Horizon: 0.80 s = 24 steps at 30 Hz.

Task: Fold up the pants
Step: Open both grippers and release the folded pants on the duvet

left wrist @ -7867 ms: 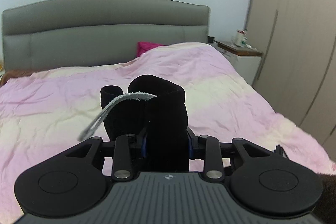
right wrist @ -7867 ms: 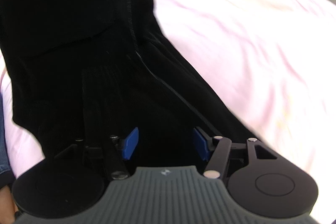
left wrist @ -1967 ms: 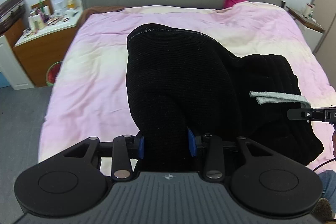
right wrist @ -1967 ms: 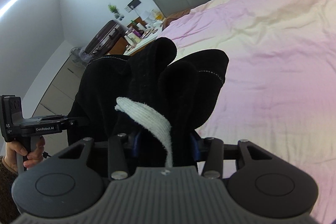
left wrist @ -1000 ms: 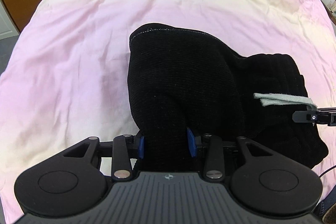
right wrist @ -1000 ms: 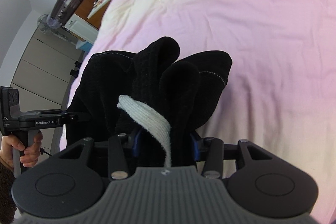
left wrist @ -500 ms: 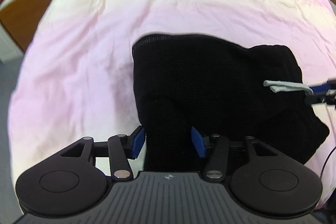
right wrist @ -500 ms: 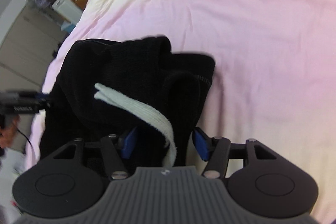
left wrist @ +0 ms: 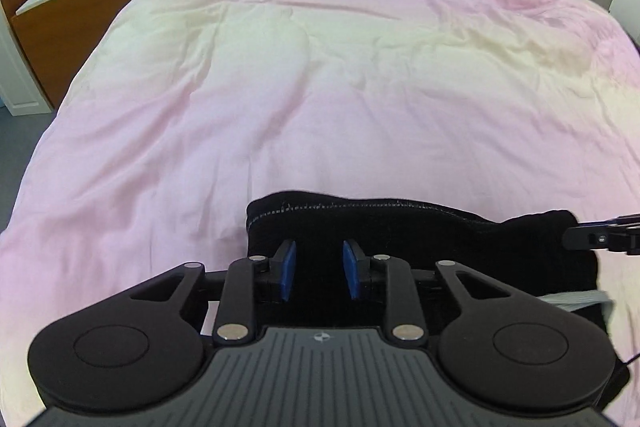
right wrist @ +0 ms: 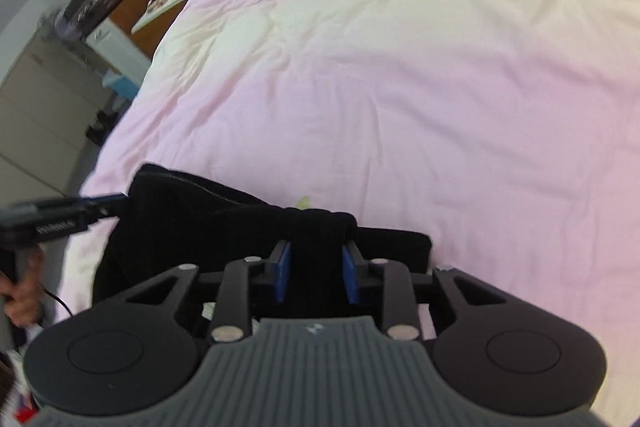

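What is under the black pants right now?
The pink duvet lies under the black pants, showing around them on the far side. Whatever sits directly beneath the fabric is covered.

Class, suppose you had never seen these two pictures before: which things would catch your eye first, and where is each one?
First, the black pants, a dark bundle lying at the near edge of the pink and cream bedspread, which fills most of both views. Next, the blue-padded fingers of the left gripper, parted just above the fabric. The right gripper has a fold of the fabric between its pads.
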Tool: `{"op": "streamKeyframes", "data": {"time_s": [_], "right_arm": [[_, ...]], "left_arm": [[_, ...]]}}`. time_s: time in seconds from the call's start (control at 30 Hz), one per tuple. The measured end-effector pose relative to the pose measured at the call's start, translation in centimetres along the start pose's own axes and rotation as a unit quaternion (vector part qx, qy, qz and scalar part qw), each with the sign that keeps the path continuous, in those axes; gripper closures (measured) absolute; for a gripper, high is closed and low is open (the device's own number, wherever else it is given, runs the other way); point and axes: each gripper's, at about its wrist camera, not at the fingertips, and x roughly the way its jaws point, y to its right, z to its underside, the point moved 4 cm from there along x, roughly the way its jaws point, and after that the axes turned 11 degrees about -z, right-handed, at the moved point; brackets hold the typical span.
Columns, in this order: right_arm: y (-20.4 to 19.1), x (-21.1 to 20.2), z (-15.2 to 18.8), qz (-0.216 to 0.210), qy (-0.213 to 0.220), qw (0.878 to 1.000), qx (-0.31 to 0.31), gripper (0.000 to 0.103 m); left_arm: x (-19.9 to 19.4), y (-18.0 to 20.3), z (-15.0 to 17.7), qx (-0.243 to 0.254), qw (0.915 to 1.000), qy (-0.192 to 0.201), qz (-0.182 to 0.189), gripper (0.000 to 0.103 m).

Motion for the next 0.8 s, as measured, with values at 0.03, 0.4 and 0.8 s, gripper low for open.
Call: {"op": "streamKeyframes", "data": {"time_s": [0.03, 0.4, 0.8], "right_arm": [[0.1, 0.2, -0.2, 0.003, 0.003, 1.0, -0.008, 0.081], [0.6, 2.7, -0.8, 0.059, -0.007, 0.997, -0.045, 0.082], [-6.8, -5.4, 8.9, 0.066, 0.037, 0.98, -0.182, 0.078]], "left_arm": [[0.7, 0.1, 0.0, 0.002, 1.0, -0.007, -0.003, 0.073], [2.4, 1.5, -0.8, 0.042, 0.9968, -0.003, -0.069, 0.074], [-10.9, -0.6, 10.7, 0.147, 0.9834, 0.054, -0.092, 0.069]]}}
